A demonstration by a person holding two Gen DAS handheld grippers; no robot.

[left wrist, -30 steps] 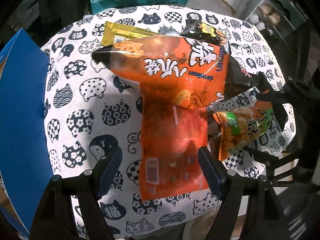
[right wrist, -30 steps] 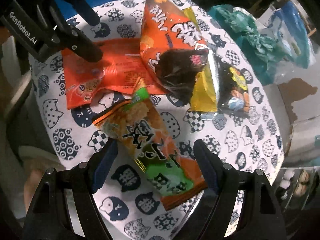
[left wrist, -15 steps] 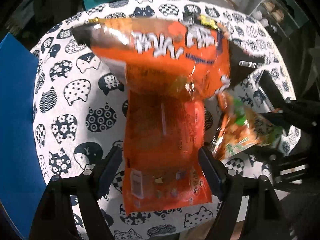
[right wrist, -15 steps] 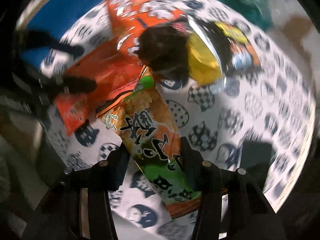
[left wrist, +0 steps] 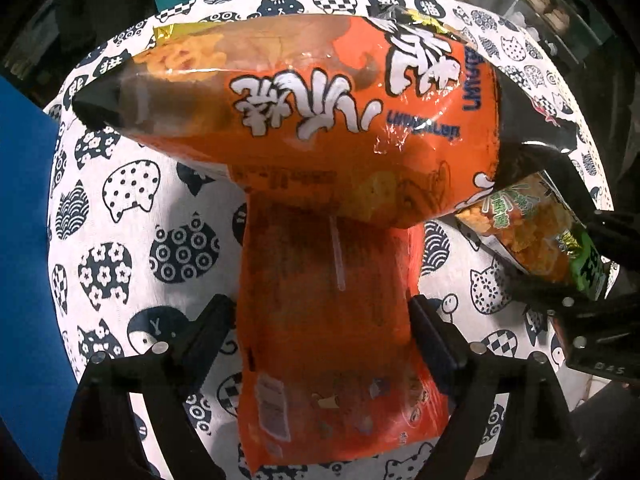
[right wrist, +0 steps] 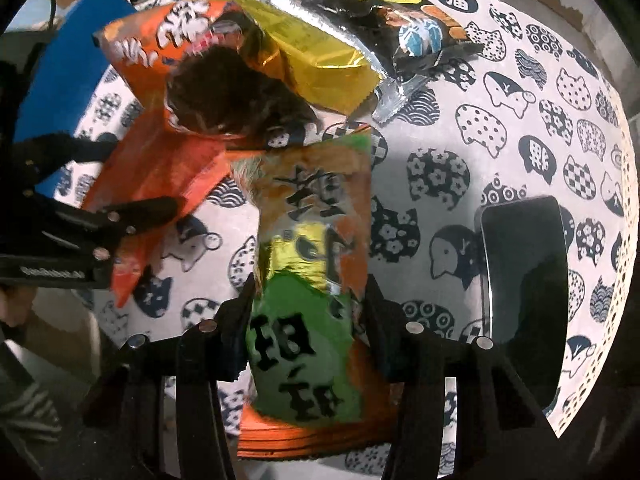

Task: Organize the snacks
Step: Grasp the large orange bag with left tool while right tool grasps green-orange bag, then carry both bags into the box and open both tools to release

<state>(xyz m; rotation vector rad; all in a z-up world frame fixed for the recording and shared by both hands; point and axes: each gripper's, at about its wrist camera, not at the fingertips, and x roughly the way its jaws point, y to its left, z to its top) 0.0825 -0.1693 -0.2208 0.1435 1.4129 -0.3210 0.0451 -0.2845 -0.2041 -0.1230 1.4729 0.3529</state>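
Note:
A flat orange packet (left wrist: 328, 320) lies on the cat-print tablecloth (left wrist: 132, 208), its far end under a big puffed orange bag (left wrist: 320, 120). My left gripper (left wrist: 324, 328) points down over it, jaws opening, a finger at each long edge of the packet without squeezing it. In the right wrist view my right gripper (right wrist: 308, 312) is shut on a green and orange snack packet (right wrist: 316, 220), pads pressing both sides. That packet (left wrist: 532, 232) and the right gripper (left wrist: 580, 292) also show at the right of the left wrist view.
Behind the puffed bag (right wrist: 152, 44) lie a dark bag (right wrist: 232, 92), a yellow packet (right wrist: 320, 64) and a black packet (right wrist: 412, 32). A flat black object (right wrist: 524, 280) rests near the table's right edge. A blue board (left wrist: 24, 240) stands left of the round table.
My left gripper has come down closer over the flat orange packet and its jaws have widened. My right gripper has rolled, lined up along the green and orange packet and shut on it.

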